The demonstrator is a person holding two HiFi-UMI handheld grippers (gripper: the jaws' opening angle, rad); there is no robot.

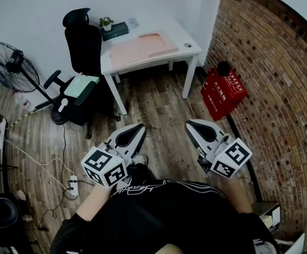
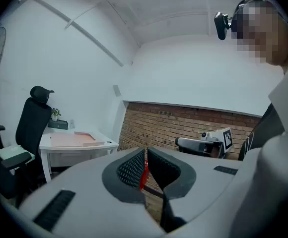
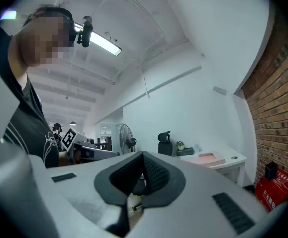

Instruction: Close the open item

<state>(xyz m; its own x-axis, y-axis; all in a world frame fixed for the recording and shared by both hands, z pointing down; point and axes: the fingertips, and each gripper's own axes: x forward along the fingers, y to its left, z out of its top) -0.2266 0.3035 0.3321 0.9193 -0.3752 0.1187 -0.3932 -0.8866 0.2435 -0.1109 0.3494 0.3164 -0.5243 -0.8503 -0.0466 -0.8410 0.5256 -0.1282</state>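
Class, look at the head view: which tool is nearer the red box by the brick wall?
Right. The right tool sits just below-left of the red box; the left tool is farther left.

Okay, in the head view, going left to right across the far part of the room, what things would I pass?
Standing fan → black office chair → white desk → red box → brick wall.

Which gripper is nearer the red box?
The right gripper: the red box stands against the brick wall just beyond it; the left gripper is farther off.
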